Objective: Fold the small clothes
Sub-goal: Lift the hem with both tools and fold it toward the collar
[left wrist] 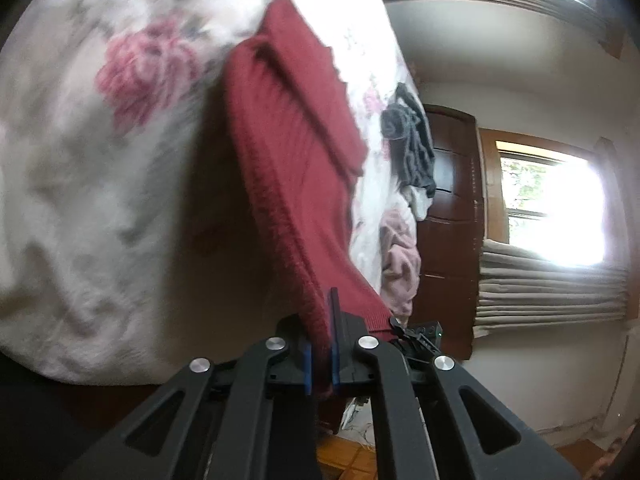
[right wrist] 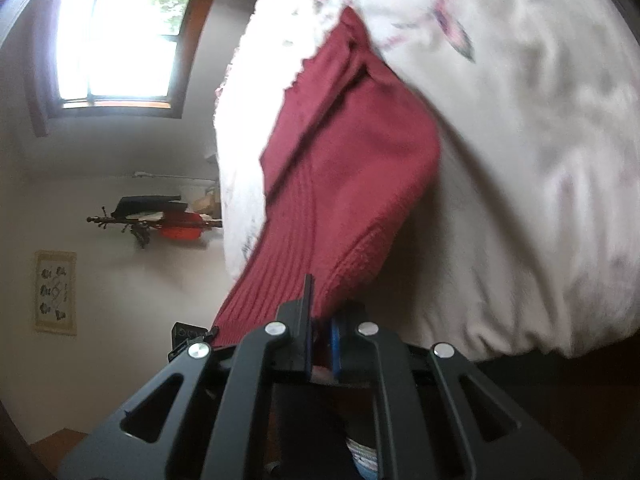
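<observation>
Left gripper (left wrist: 322, 354) and right gripper (right wrist: 320, 340) each clamp the near hem of the red knit garment (left wrist: 292, 152). Its far part appears, through blur, to rest on the floral bedspread (left wrist: 100, 160).

Dark red ribbed knit garment (left wrist: 296, 168), white bedcover (left wrist: 100, 208) — pink floral (blurred), grey clothes (left wrist: 412, 136)
</observation>
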Available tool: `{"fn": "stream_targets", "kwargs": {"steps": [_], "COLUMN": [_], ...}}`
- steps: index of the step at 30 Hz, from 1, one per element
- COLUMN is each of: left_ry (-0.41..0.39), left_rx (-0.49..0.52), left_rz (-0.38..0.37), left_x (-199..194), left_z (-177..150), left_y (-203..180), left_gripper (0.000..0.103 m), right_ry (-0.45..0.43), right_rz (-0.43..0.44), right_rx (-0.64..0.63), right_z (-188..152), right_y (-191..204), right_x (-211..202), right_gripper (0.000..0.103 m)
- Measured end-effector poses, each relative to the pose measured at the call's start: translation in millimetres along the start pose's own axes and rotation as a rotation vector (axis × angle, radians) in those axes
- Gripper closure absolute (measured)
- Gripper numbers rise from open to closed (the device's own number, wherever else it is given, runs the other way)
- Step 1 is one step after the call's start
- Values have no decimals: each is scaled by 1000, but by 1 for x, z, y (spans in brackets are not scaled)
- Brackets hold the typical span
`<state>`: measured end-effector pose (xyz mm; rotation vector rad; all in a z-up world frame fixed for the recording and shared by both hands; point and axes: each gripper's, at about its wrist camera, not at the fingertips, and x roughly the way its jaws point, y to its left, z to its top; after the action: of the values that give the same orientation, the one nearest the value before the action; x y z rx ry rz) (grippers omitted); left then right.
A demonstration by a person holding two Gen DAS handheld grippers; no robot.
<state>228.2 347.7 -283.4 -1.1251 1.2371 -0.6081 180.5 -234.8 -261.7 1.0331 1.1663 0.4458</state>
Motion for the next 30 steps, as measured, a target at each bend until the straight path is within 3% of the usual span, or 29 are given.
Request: {"fn": "stream_targets", "kwargs": {"steps": [7, 17, 30], "left_ry": [-20, -56, -49], "left_rx": [-11, -58, -160], "left_rz": [-10, 6, 123], "left_x": [-1, 23, 98], "left_z": [36, 128, 261], "left_y": [-27, -39, 4], "left_gripper": [97, 97, 97], "right_ry": [-27, -44, 10], "right_rz": [14, -26, -138], "right_rx": [-38, -33, 24], "right_z": [43, 122, 241], "right_y": [30, 42, 12], "right_x": [3, 34, 133], "right_gripper": [98, 98, 98]}}
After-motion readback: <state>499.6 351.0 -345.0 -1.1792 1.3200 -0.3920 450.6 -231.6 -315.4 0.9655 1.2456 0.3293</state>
